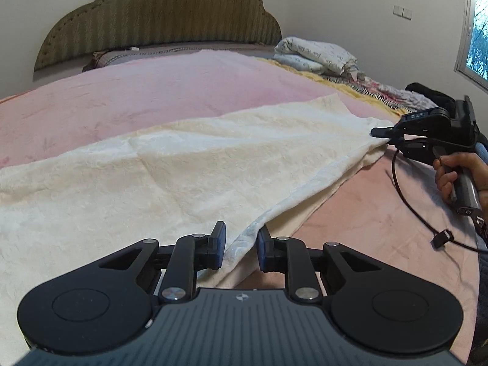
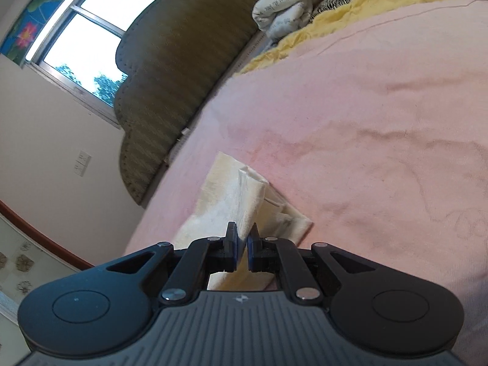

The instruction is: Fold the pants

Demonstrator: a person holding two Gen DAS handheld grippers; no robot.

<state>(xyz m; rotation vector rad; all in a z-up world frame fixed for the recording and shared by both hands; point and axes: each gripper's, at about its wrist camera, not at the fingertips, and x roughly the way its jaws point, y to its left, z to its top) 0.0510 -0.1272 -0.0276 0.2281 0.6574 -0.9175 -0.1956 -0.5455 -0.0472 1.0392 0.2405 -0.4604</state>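
Cream fleece pants lie spread across a pink blanket on a bed. My left gripper straddles a raised fold of the pants' near edge, its jaws a little apart with the cloth between them. My right gripper shows at the right of the left wrist view, shut on the far end of the pants and lifting it slightly. In the right wrist view, the right gripper pinches the cream cloth, which stands up in a ridge ahead of the fingers.
An olive padded headboard stands at the back. A folded printed quilt, a yellow cover and dark clothes lie at the bed's far right. A black cable trails from the right gripper over the blanket. There is a window.
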